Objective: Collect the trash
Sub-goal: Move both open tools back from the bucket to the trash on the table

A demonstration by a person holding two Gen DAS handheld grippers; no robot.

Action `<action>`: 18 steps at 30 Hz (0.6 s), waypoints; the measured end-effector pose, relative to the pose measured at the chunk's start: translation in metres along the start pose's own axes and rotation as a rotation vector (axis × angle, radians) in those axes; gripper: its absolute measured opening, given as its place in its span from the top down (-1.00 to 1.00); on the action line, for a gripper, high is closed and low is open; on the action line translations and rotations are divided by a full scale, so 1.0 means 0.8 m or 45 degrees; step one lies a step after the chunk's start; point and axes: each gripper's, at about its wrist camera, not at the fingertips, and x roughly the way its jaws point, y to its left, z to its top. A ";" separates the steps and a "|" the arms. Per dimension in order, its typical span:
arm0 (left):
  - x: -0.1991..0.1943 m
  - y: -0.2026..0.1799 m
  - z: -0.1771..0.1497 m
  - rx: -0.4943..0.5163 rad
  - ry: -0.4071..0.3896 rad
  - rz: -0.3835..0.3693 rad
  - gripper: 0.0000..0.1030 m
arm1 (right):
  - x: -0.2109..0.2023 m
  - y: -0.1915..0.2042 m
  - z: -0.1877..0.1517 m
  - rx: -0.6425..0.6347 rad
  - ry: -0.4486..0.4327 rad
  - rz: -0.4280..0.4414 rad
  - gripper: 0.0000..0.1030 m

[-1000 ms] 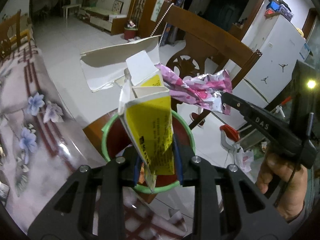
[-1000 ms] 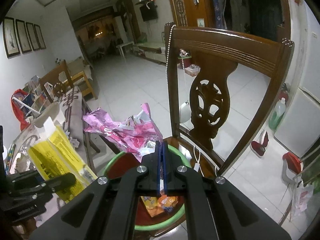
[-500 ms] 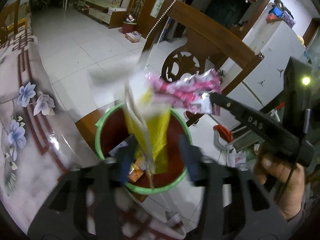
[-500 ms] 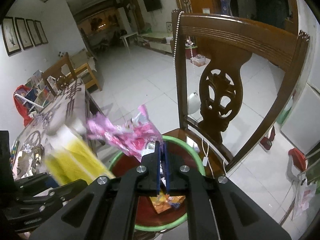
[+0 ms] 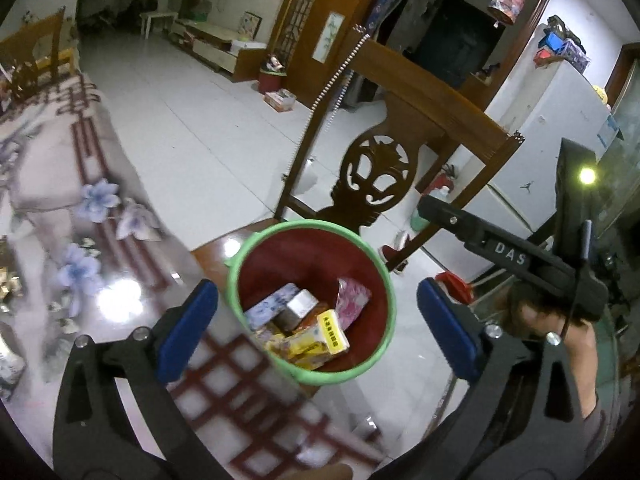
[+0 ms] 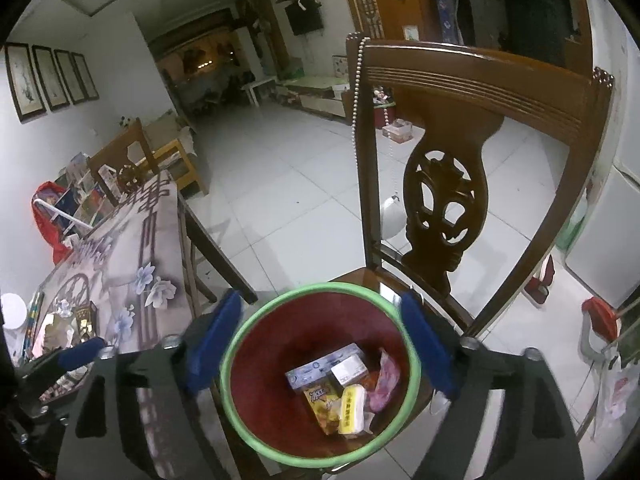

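A red bin with a green rim (image 5: pixel 308 376) (image 6: pixel 256 320) stands on a wooden chair seat. Inside lie a yellow carton (image 5: pixel 332 334) (image 6: pixel 352 410), a pink wrapper (image 5: pixel 352 300) (image 6: pixel 384 384), a blue-white box (image 5: pixel 272 306) (image 6: pixel 320 366) and other packets. My left gripper (image 5: pixel 318 320) is open and empty above the bin. My right gripper (image 6: pixel 320 338) is open and empty above the bin; it also shows in the left wrist view (image 5: pixel 500 250) at the right.
The chair back (image 5: pixel 400 132) (image 6: pixel 460 160) rises just behind the bin. A table with a flowered cloth (image 5: pixel 60 208) (image 6: pixel 120 264) lies to the left, with small items on it. A white fridge (image 5: pixel 560 128) stands at the right. Tiled floor lies beyond.
Both grippers have opened. The yellow carton left my left gripper and the pink wrapper left my right gripper; both now lie in the bin.
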 end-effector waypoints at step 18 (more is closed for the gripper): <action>-0.180 0.096 -0.060 -0.111 -0.169 0.423 -0.89 | -0.013 0.175 -0.018 -0.313 0.013 0.277 -0.80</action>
